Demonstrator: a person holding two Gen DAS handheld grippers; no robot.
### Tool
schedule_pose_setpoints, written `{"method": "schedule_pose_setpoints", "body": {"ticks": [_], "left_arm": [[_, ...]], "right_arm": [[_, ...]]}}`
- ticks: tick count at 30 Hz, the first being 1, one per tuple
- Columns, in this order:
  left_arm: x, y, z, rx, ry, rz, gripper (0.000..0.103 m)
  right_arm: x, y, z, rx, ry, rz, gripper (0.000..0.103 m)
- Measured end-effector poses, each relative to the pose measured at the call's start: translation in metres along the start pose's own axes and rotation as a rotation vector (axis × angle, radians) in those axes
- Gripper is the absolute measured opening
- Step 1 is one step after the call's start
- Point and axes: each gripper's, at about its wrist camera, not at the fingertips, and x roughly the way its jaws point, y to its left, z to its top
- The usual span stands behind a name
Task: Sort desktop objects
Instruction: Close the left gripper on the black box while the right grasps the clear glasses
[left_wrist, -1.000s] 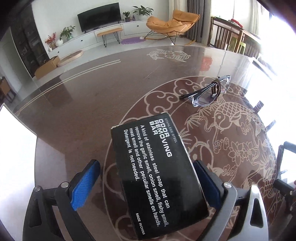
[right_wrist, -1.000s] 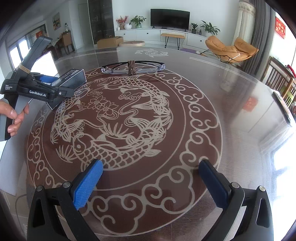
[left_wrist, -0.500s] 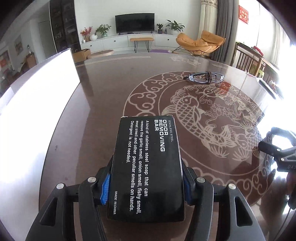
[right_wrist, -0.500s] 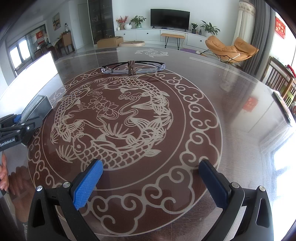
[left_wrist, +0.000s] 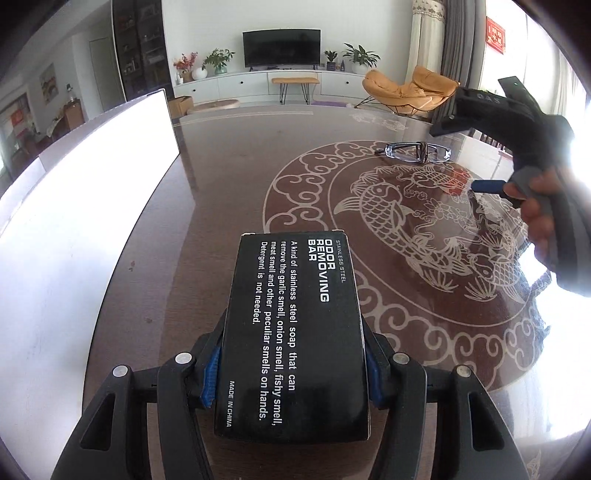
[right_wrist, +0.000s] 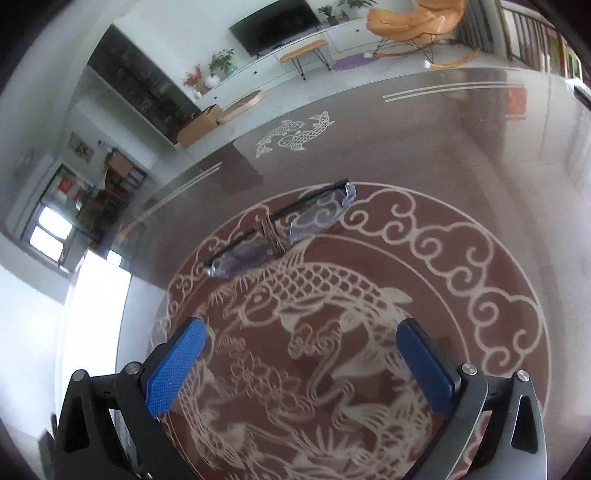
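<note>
My left gripper (left_wrist: 291, 380) is shut on a black box (left_wrist: 293, 332) printed "ODOR REMOVING BAR" and holds it flat above the dark table. Clear glasses (left_wrist: 417, 152) lie at the far rim of the fish medallion; in the right wrist view the glasses (right_wrist: 280, 230) lie ahead, between and beyond my fingers. My right gripper (right_wrist: 306, 363) is open and empty, tilted, above the medallion. It shows in the left wrist view (left_wrist: 509, 125) at the right, held by a hand.
A large white board (left_wrist: 74, 229) lies along the table's left side. The table's brown medallion (left_wrist: 424, 236) fills the middle and right. Beyond the table are a TV unit, an orange chair (left_wrist: 406, 88) and wooden chairs.
My left gripper closed on the black box and swung it left toward the white board. My right gripper moved forward and tilted toward the glasses.
</note>
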Motion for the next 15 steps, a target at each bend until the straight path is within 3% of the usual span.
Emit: {"method": "schedule_pose_setpoints", "body": {"ticks": [2,5,7,9,12,13,14,15], "left_arm": [[0.000,0.000,0.000,0.000,0.000,0.000,0.058],[0.001,0.000,-0.001,-0.002,-0.002,-0.003,0.058],[0.001,-0.001,-0.002,-0.002,-0.003,-0.004,0.058],[0.002,-0.001,-0.001,-0.002,-0.003,-0.005,0.058],[0.004,-0.001,0.001,-0.007,-0.004,-0.011,0.058],[0.005,0.000,0.002,-0.009,-0.005,-0.013,0.058],[0.005,0.000,0.002,-0.010,-0.005,-0.015,0.058],[0.005,-0.001,0.002,-0.011,-0.005,-0.015,0.058]], "right_arm": [[0.019,0.014,0.020,0.032,-0.008,-0.030,0.103],[0.043,0.041,0.038,-0.021,-0.008,-0.100,0.103],[0.056,0.060,0.041,-0.106,-0.010,-0.147,0.103],[0.064,0.079,0.033,-0.237,-0.010,-0.219,0.096],[0.061,0.089,0.014,-0.428,-0.045,-0.285,0.069],[0.057,0.088,0.008,-0.478,-0.062,-0.303,0.044],[0.052,0.084,0.002,-0.510,-0.072,-0.303,0.027],[0.047,0.080,-0.003,-0.535,-0.077,-0.299,0.022]]}}
